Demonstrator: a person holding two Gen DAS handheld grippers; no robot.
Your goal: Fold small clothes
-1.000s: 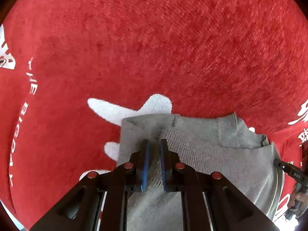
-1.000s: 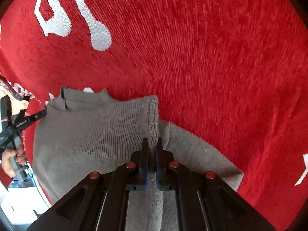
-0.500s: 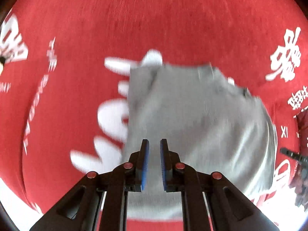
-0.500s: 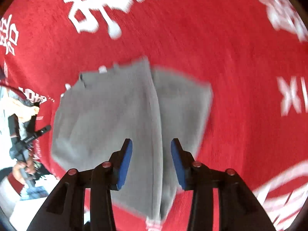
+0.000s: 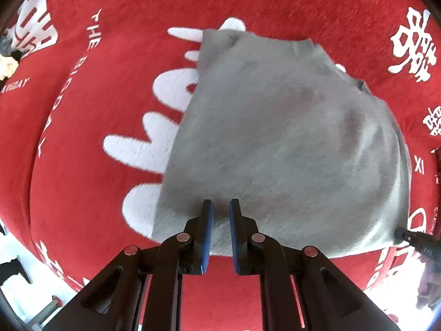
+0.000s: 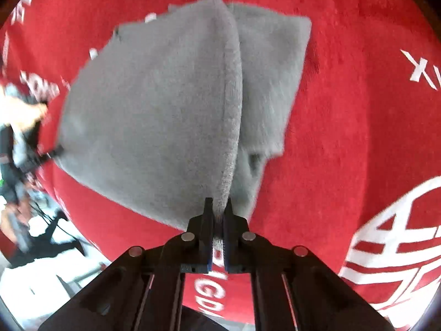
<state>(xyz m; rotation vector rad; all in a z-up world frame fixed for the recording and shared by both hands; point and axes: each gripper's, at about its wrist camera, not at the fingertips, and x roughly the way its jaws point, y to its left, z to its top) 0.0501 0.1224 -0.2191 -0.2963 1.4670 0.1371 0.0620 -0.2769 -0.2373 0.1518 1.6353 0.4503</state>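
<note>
A small grey knitted garment [image 5: 275,138] hangs stretched above the red cloth, slightly blurred. My left gripper [image 5: 220,209] is shut on its near edge, a narrow gap showing between the blue pads. In the right wrist view the garment [image 6: 151,110] runs away from me with a ribbed edge down its middle. My right gripper [image 6: 219,207] is closing on that ribbed edge, and the pads press on it. The right gripper's tip [image 5: 413,241] shows at the garment's far corner in the left wrist view. The left gripper [image 6: 52,153] is a blur at the garment's left corner.
A red plush cloth [image 5: 82,138] with white letters and characters covers the table [image 6: 358,138]. Its near edge drops to a pale floor [image 6: 41,275] at the lower left. A person's hand [image 6: 24,115] holds the left gripper.
Both grippers have drawn back over the red cloth and the garment now spreads out ahead of them. The right gripper stood open half a second ago and is shut again on the ribbed edge.
</note>
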